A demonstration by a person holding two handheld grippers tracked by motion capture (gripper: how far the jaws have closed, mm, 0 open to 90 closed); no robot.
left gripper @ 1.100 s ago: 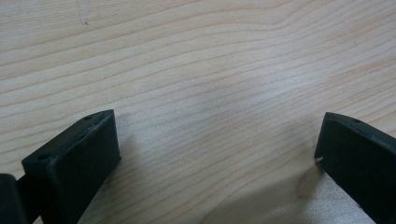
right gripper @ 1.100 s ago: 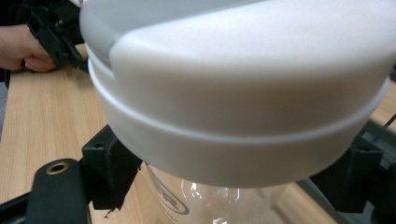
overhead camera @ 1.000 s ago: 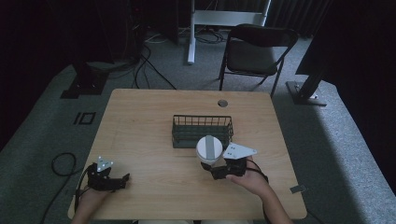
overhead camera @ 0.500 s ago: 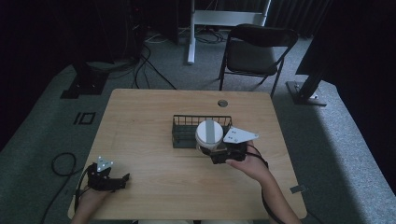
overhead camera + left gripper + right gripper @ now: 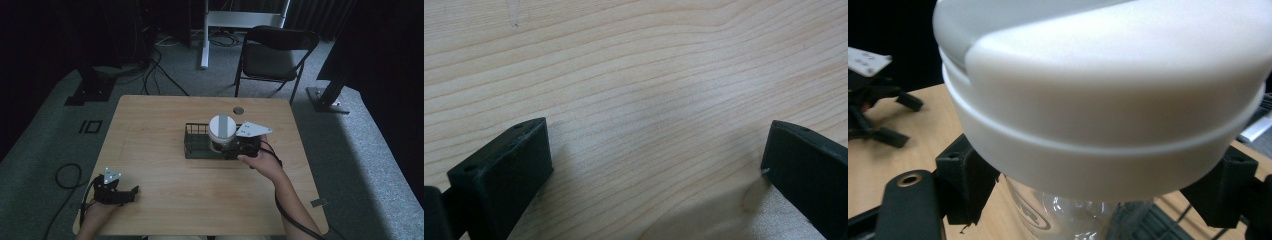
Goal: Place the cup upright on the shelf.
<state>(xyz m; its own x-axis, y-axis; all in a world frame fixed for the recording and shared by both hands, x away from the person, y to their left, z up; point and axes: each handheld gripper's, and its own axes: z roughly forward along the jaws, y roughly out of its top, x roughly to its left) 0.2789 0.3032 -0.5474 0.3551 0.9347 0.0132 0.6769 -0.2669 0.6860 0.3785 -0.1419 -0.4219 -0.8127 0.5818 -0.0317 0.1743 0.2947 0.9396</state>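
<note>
Two grippers on the wooden table (image 5: 165, 125). We see the right gripper (image 5: 226, 148) clamped on a clear jar with a white lid (image 5: 222, 128), jaws pressing the clear body just under the lid on both sides; in the right gripper view the lid (image 5: 1108, 85) sits right above the jaws and the clear body (image 5: 1068, 210) shows between them. We place the jar held upright over the dark wire basket (image 5: 192, 142), at the basket's right part; whether it touches the basket floor we cannot tell. The person's right hand (image 5: 260, 162) holds that gripper just on the near right of the basket. The left gripper (image 5: 131, 192) rests on the table well apart from the basket, toward the near left corner, jaws spread wide with nothing between them, bare wood grain (image 5: 649, 100) showing in the gap. Beyond the basket, a small round grommet (image 5: 238, 110) near the far edge.
</note>
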